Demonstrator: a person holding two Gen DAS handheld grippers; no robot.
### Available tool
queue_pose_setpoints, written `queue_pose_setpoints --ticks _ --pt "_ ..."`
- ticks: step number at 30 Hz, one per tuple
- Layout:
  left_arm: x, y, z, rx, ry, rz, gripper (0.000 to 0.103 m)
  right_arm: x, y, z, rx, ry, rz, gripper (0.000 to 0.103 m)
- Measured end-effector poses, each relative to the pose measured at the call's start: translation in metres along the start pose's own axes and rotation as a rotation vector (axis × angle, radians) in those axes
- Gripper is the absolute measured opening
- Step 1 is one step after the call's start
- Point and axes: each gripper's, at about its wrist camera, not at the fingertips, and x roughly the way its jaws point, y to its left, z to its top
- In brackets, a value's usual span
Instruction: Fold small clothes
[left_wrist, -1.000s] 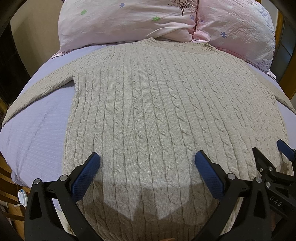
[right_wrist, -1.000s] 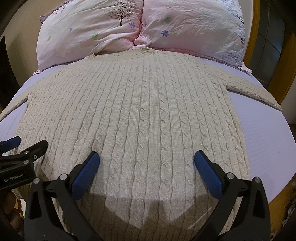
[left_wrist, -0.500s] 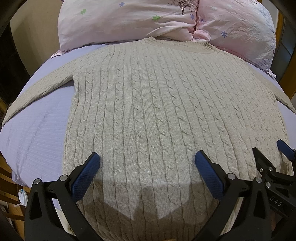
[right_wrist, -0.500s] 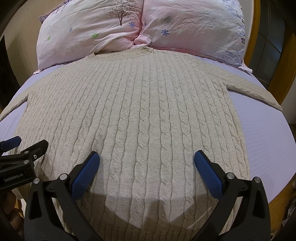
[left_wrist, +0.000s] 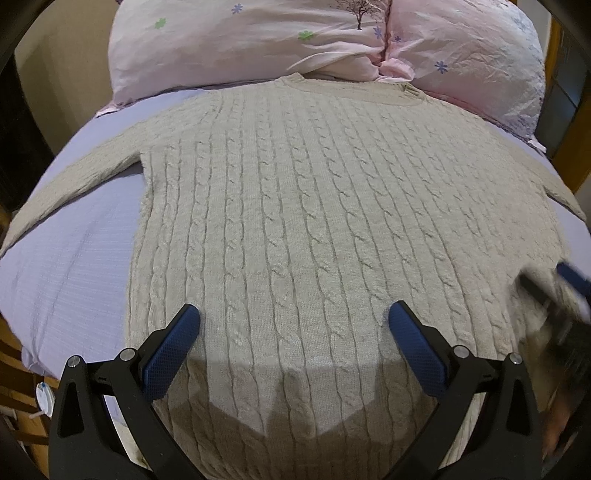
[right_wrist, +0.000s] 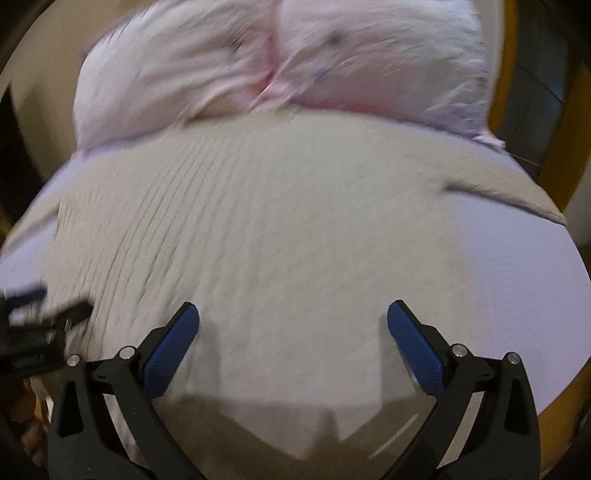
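We see the beige cable-knit sweater spread flat on the lilac bedsheet, collar toward the pink floral pillows. The left gripper and right gripper hang above its hem, jaws wide apart, empty; the right view is blurred.

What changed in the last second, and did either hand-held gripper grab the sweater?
The right hand-held gripper has started moving, toward its right; its view is blurred. Nothing was grabbed: both stay open. The left hand-held gripper, sweater and pillows are unchanged.
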Motion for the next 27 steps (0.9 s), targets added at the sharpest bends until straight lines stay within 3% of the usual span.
queue_pose_setpoints --ticks 4,8,10,13,18,21,23,24,27 --pt "-0.009 0.026 0.008 -0.088 -0.048 -0.148 0.102 -0.023 -0.117 0.037 0.275 -0.187 0.035 0.101" --pt "-0.024 0.054 0.015 -0.14 -0.191 -0.218 0.102 -0.028 -0.24 0.055 0.639 -0.229 -0.057 0.099" --pt "-0.028 0.065 0.019 -0.158 -0.272 -0.283 0.102 -0.023 -0.304 0.057 0.839 -0.217 -0.091 0.076" --pt "-0.029 0.082 0.024 -0.192 -0.326 -0.331 0.102 -0.005 -0.363 0.053 1.037 -0.161 -0.085 0.061" --pt "-0.028 0.11 0.034 -0.26 -0.345 -0.321 0.102 0.024 -0.4 0.042 1.201 -0.096 -0.054 0.046" --pt "-0.032 0.134 0.034 -0.33 -0.387 -0.294 0.102 0.029 -0.405 0.039 1.217 -0.136 -0.064 0.039" --pt "-0.037 0.149 0.031 -0.358 -0.426 -0.241 0.102 0.033 -0.413 0.038 1.233 -0.159 -0.075 0.026" --pt "-0.042 0.157 0.027 -0.373 -0.457 -0.192 0.102 0.036 -0.419 0.038 1.239 -0.159 -0.084 0.007" --pt "-0.047 0.18 0.025 -0.401 -0.474 -0.079 0.102 0.04 -0.424 0.047 1.209 -0.175 -0.132 0.006"
